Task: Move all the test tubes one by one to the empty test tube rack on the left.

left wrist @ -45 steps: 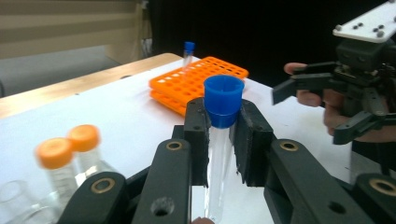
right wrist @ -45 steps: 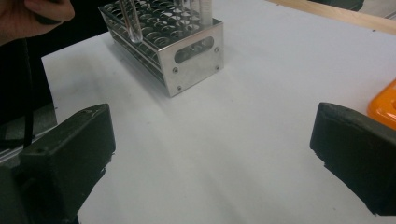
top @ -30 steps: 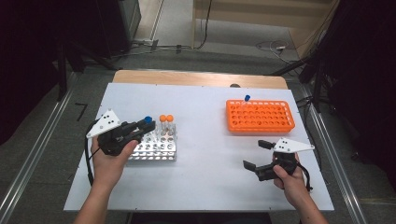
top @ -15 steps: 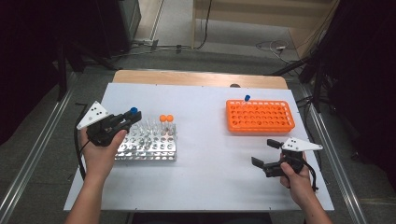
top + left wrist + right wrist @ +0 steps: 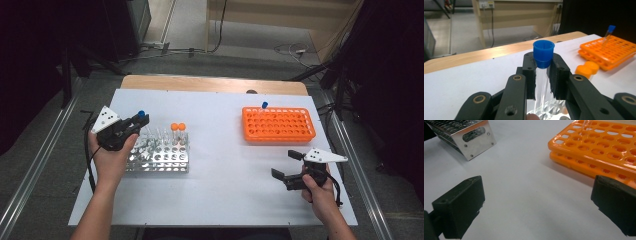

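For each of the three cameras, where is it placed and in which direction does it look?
High view: above the person's side, facing forward and down on the white table; both forearms, left gripper and right gripper show.
Left gripper view: on the left gripper, looking along its jaws, shut on a blue-capped tube, toward the orange rack.
Right gripper view: on the right gripper, low over the table; its open jaws frame the steel rack.
Shared: both gripper views see the orange rack.
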### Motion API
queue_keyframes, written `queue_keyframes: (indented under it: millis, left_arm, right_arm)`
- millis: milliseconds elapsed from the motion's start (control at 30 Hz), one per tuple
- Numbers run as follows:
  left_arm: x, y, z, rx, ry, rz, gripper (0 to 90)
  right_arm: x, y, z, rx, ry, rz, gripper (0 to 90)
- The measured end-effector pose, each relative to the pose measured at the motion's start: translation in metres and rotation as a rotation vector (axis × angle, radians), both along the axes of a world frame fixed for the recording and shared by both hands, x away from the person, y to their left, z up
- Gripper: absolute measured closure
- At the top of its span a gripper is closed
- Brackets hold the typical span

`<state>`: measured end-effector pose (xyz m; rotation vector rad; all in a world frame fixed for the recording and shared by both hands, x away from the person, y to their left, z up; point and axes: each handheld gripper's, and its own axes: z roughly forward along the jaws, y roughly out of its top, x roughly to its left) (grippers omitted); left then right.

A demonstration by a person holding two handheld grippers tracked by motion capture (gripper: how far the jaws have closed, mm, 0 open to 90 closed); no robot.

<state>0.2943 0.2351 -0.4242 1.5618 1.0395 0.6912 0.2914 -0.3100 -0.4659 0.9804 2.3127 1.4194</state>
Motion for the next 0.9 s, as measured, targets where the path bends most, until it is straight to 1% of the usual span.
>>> queue_keyframes:
  millis: [67,133,200,300,333,400,500,667,700,767,900]
  left_arm:
    - [0.001,-0.001,-0.001,0.006,0.002,-0.007,77.0]
    - [0.002,-0.003,-0.003,0.022,0.01,-0.015,77.0]
    - [0.003,-0.006,-0.006,0.03,0.02,-0.02,77.0]
    - [0.005,-0.007,-0.01,0.037,0.047,-0.032,76.9]
    - [0.005,-0.008,-0.01,0.043,0.06,-0.036,76.7]
    - [0.006,-0.009,-0.012,0.056,0.075,-0.034,76.4]
    - [0.006,-0.009,-0.013,0.057,0.098,-0.041,75.6]
    - [0.004,-0.009,-0.015,0.043,0.122,-0.042,69.1]
    - [0.003,-0.008,-0.015,0.037,0.127,-0.046,69.1]
    - [0.0,-0.007,-0.014,0.028,0.128,-0.046,67.7]
    - [-0.008,-0.006,-0.009,-0.012,0.114,-0.044,57.1]
  right_arm:
    - [0.0,0.0,0.0,-0.004,0.001,0.001,0.0]
    - [0.0,0.001,-0.001,-0.003,0.001,0.0,0.0]
    - [0.0,0.001,-0.001,-0.003,0.001,0.001,0.0]
    - [0.0,0.001,-0.001,-0.004,0.001,0.001,0.0]
    - [0.0,0.001,-0.001,-0.004,0.001,0.001,0.0]
    - [0.0,0.001,-0.001,-0.004,0.0,0.001,0.0]
    - [0.0,0.001,-0.001,-0.006,0.0,0.002,0.0]
    - [0.0,0.002,-0.001,-0.005,0.001,0.004,0.0]
    - [0.0,0.002,-0.001,-0.003,0.001,0.004,0.0]
    - [0.0,0.003,0.0,-0.003,-0.001,0.005,0.0]
    - [0.002,0.005,0.001,0.0,-0.005,0.001,0.0]
